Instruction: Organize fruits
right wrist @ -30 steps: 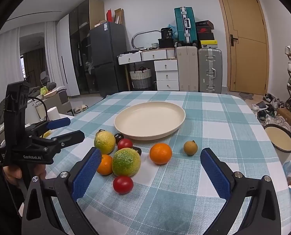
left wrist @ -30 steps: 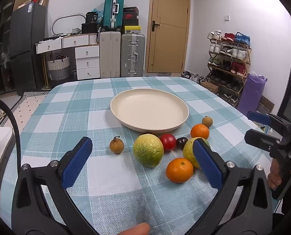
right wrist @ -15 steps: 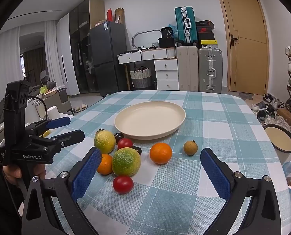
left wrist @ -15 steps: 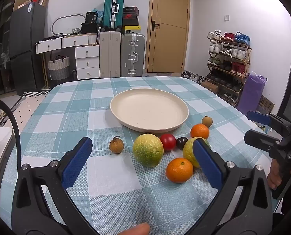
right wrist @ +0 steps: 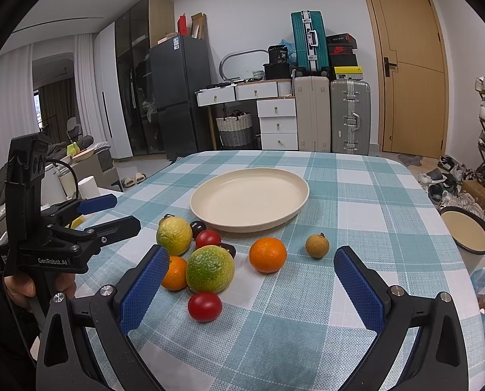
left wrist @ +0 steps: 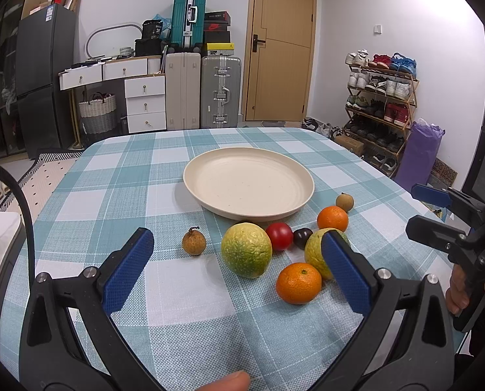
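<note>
Your left gripper (left wrist: 237,270) and right gripper (right wrist: 250,282) both hover with fingers spread wide, holding nothing. The fruits (right wrist: 209,268) cluster on the desk (right wrist: 356,195) at the plate's (right wrist: 249,198) near rim; round, no clear long axis.

Both cameras sit low over the near edge of the desk (left wrist: 89,195), each looking forward between its own gripper's blue pads toward the cream plate (left wrist: 248,182) and the door wall behind it. The left view stands left of the plate, angled slightly right; the right view stands to its right, angled left. They share the plate, the fruit cluster before it, and each catches the other gripper at its edge.
</note>
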Available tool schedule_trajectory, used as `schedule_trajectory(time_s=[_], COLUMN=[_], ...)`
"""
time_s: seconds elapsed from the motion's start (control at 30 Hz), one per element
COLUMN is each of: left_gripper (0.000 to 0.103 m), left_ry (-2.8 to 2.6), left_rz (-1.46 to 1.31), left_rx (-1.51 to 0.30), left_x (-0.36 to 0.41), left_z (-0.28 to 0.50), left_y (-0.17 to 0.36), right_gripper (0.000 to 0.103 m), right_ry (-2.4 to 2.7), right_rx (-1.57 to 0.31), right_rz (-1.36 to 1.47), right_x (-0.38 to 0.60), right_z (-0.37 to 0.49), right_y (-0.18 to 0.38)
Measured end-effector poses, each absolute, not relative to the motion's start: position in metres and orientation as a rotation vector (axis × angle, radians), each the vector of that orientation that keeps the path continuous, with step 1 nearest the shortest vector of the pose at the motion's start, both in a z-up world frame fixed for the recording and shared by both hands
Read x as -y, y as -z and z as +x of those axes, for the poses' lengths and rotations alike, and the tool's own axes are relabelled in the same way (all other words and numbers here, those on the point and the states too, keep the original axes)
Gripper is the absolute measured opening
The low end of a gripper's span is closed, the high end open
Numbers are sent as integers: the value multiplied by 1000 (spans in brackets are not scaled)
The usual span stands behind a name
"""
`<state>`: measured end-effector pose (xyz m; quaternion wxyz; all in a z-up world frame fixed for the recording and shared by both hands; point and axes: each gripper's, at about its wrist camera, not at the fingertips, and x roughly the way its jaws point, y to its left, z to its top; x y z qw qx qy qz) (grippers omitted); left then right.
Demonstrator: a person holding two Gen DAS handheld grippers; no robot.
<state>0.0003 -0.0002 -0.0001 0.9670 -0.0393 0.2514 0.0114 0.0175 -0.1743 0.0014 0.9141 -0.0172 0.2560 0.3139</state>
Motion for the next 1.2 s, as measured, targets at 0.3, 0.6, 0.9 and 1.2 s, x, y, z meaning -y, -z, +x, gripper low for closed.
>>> schedule_trajectory(time_s=[0.3,0.6,0.9,1.2], left_gripper=[102,102,102,102], left_ry=[-23,-24,-23,-23], left_rz=[-79,-79,-79,-79], left_rx=[-509,-508,-509,-508], left_x=[0,0,0,0], left_z=[1,0,0,0], left_y=[0,0,0,0], right_gripper=[103,103,103,103], right_ry=[-646,-644,-645,-650], right_rx=[-528,-529,-530,-531], right_rz=[-35,-36,-37,-40], right_x=[174,174,174,176], right_z=[17,18,18,18], right_y=[-1,-1,-1,-1])
